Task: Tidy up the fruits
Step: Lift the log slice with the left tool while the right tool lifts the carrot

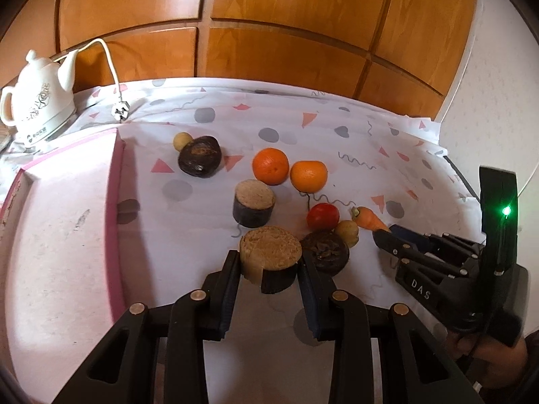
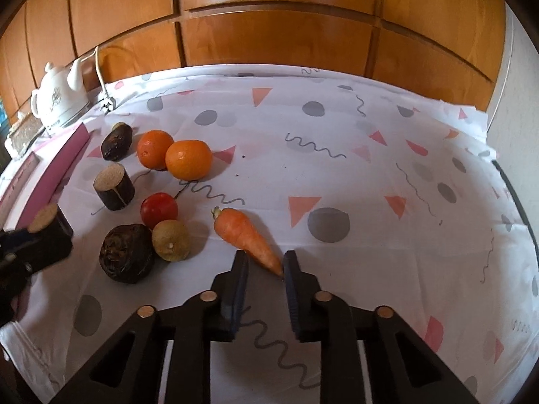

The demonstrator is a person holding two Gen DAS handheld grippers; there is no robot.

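My left gripper (image 1: 269, 262) is shut on a dark cut root piece (image 1: 271, 257) with a tan face, also seen in the right wrist view (image 2: 50, 225). My right gripper (image 2: 264, 262) is open, its fingers either side of the tip of a carrot (image 2: 246, 235) lying on the cloth; it shows in the left wrist view (image 1: 369, 220) too. Two oranges (image 2: 155, 149) (image 2: 188, 160), a tomato (image 2: 158, 208), a yellowish round fruit (image 2: 170, 240), a dark round root (image 2: 126, 252), another cut piece (image 2: 113, 187) and a dark lump (image 2: 117, 141) lie left of centre.
A pink tray (image 1: 116, 181) lies at the left on the patterned tablecloth (image 2: 337, 168). A white kettle (image 1: 37, 101) with cord and plug (image 1: 120, 111) stands at the back left. Wooden panels (image 2: 269, 17) rise behind the table.
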